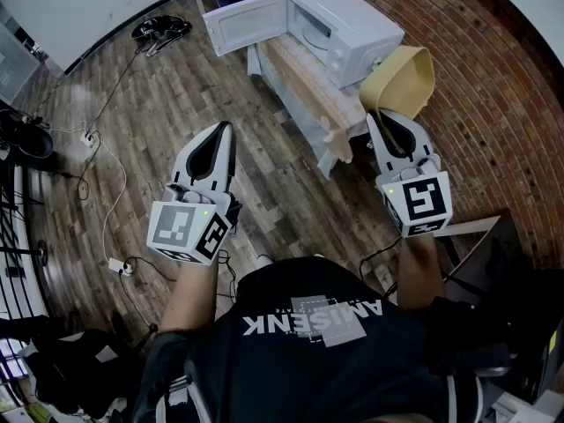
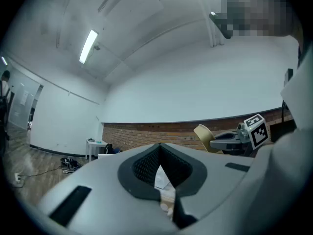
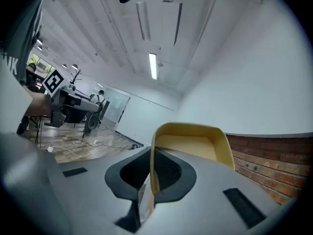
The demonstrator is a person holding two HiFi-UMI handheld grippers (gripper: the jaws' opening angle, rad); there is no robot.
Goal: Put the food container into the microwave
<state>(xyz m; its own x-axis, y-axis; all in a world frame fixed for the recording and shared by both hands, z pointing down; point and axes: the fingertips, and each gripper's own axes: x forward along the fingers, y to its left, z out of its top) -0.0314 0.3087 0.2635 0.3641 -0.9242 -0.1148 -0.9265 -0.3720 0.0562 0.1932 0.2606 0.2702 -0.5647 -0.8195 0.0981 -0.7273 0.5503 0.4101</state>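
Observation:
The white microwave [image 1: 348, 29] stands on a wood-topped bench [image 1: 304, 91] with its door [image 1: 247, 23] swung open to the left. My right gripper [image 1: 381, 117] is shut on the rim of the yellow food container [image 1: 401, 79], which hangs tilted in the air just right of the microwave. In the right gripper view the container's wall [image 3: 190, 143] is pinched between the jaws of the right gripper [image 3: 152, 153]. My left gripper [image 1: 226, 129] is shut and holds nothing, hovering over the floor left of the bench. From the left gripper view the left gripper [image 2: 160, 148] points toward the container [image 2: 205, 136].
A brick wall [image 1: 476, 69] runs behind the bench on the right. Cables and a power strip [image 1: 119, 264] lie on the wooden floor at left, with dark gear [image 1: 159, 29] at the far back. A small white table [image 2: 95, 145] stands by the far wall.

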